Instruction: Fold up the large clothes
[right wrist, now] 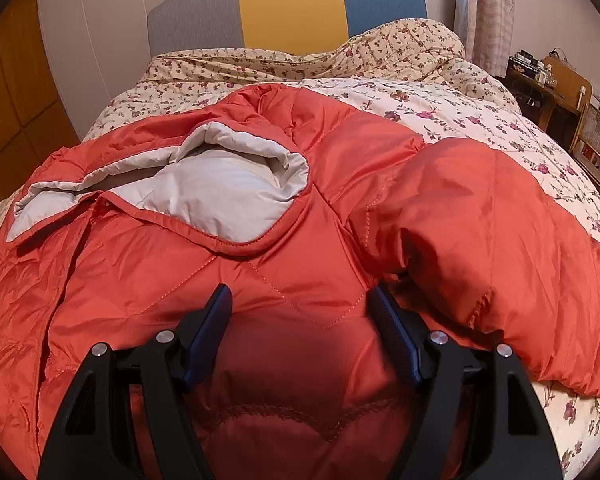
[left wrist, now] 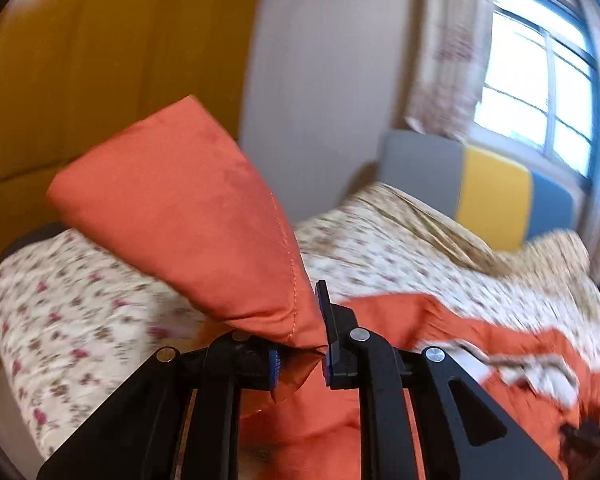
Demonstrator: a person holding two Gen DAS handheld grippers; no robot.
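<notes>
An orange quilted down jacket [right wrist: 300, 248] with a pale grey lining [right wrist: 220, 188] lies spread on the floral bed [right wrist: 460, 104], collar toward the headboard. Its right sleeve [right wrist: 480, 232] is folded in beside the body. My right gripper [right wrist: 300, 304] is open, low over the jacket's chest, one finger on each side of a puffed panel. My left gripper [left wrist: 318, 320] is shut on the jacket's other sleeve [left wrist: 188, 216] and holds it lifted above the bed; the rest of the jacket [left wrist: 480, 360] lies to its right, blurred.
A grey, yellow and blue headboard [right wrist: 288, 12] stands at the far end under a window [left wrist: 540, 92] with curtains. A wooden wardrobe [left wrist: 80, 60] is on the left. A wooden desk and chair [right wrist: 560, 96] stand to the right of the bed.
</notes>
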